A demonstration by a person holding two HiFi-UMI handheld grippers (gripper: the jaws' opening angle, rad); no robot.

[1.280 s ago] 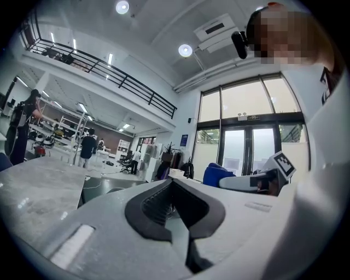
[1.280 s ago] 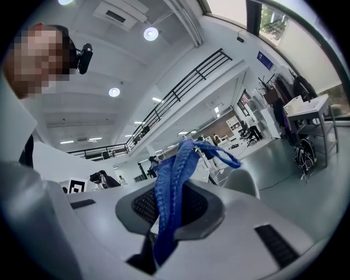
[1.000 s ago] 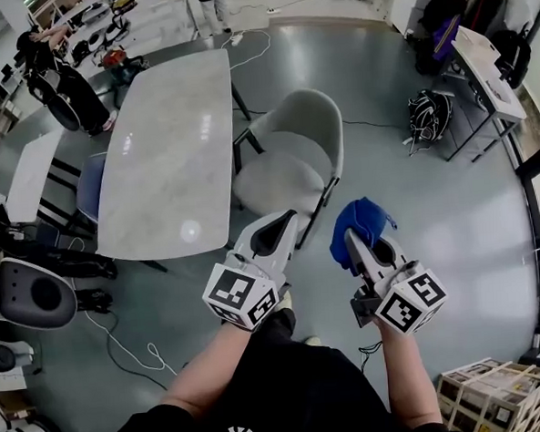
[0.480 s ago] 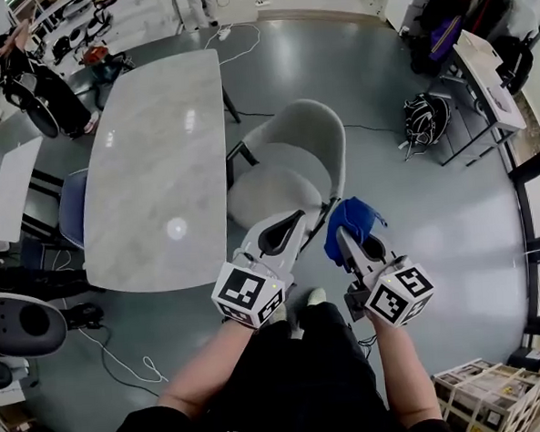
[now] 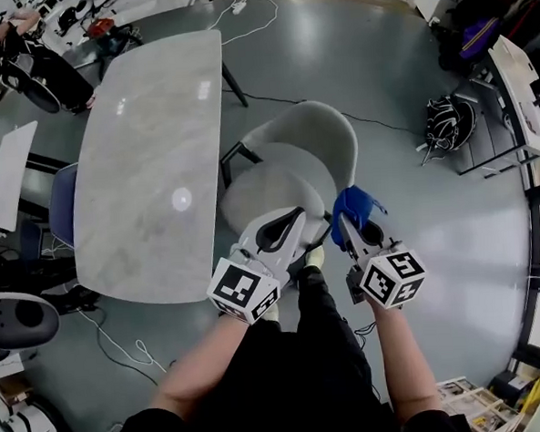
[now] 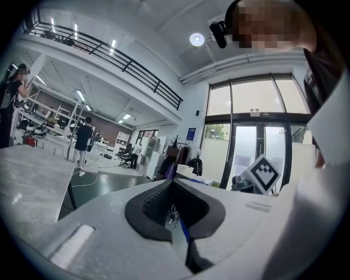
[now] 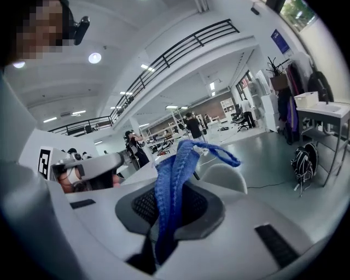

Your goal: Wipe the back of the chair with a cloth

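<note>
A pale grey shell chair [image 5: 294,154] stands by the table, its curved back [image 5: 333,129] on the far right side. My right gripper [image 5: 347,224] is shut on a blue cloth [image 5: 354,203], which hangs beside the near right edge of the chair's seat. In the right gripper view the blue cloth [image 7: 175,175] rises out of the right gripper [image 7: 169,221], with the chair [image 7: 224,178] behind it. My left gripper [image 5: 294,220] hovers over the seat's front edge. Seen from the left gripper view, the left gripper [image 6: 178,221] is shut with nothing in it.
A long marble table [image 5: 147,145] lies left of the chair. A black backpack [image 5: 449,123] and a white desk [image 5: 519,72] are at the right. A cable [image 5: 123,347] runs over the floor at lower left, near a dark office chair [image 5: 16,319]. People stand far back left.
The person has stepped closer to the chair. Both grippers now reach its seat, and the cloth has come up beside the chair's right side. Both grips are unchanged.
</note>
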